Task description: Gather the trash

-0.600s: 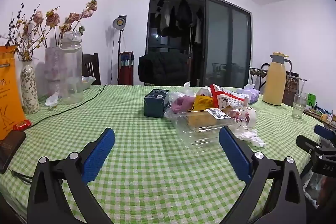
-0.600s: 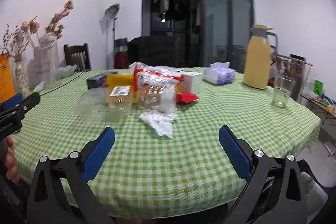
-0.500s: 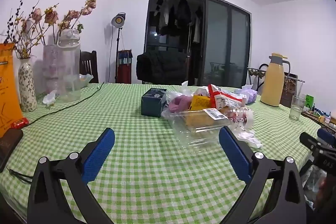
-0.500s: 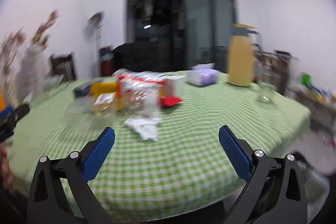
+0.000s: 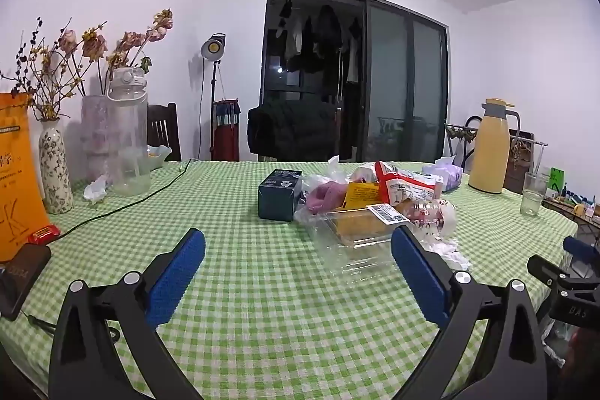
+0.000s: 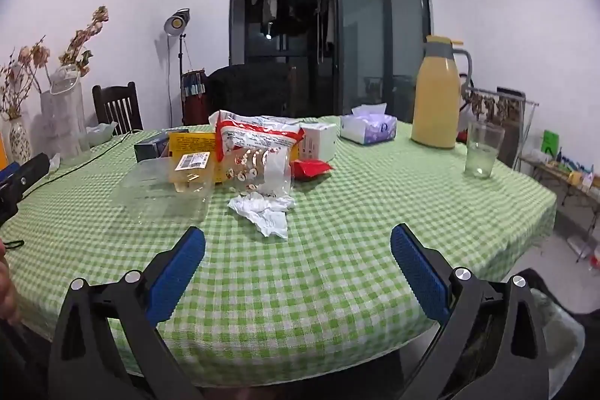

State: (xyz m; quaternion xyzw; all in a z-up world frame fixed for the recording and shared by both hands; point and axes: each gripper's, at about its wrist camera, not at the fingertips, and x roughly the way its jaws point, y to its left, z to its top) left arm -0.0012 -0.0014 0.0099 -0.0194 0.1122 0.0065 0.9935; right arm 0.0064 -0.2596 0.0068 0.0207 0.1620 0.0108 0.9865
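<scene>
A heap of trash lies mid-table on the green checked cloth: a clear plastic clamshell (image 5: 356, 235) (image 6: 165, 190), a red-and-white snack bag (image 5: 405, 180) (image 6: 258, 134), a yellow packet (image 6: 191, 147), a clear printed wrapper (image 6: 258, 171), a crumpled white tissue (image 6: 264, 210) and a red wrapper (image 6: 309, 169). My left gripper (image 5: 298, 252) stands open over the near cloth, nothing between its blue pads. My right gripper (image 6: 298, 252) is open too, short of the tissue, at the table's near edge. Each gripper's tip shows at the border of the other's view.
A dark green box (image 5: 279, 194), a tissue pack (image 6: 369, 128), a yellow thermos (image 6: 437, 104) and a glass (image 6: 482, 152) stand on the table. Vases, a big water bottle (image 5: 127, 137), an orange bag and a black cable occupy the left side. A lined bin (image 6: 562, 336) sits below right.
Both views have shifted slightly; the right gripper swung sideways and back, blurring its view for a moment. Both stay open, and nothing on the table has moved.
</scene>
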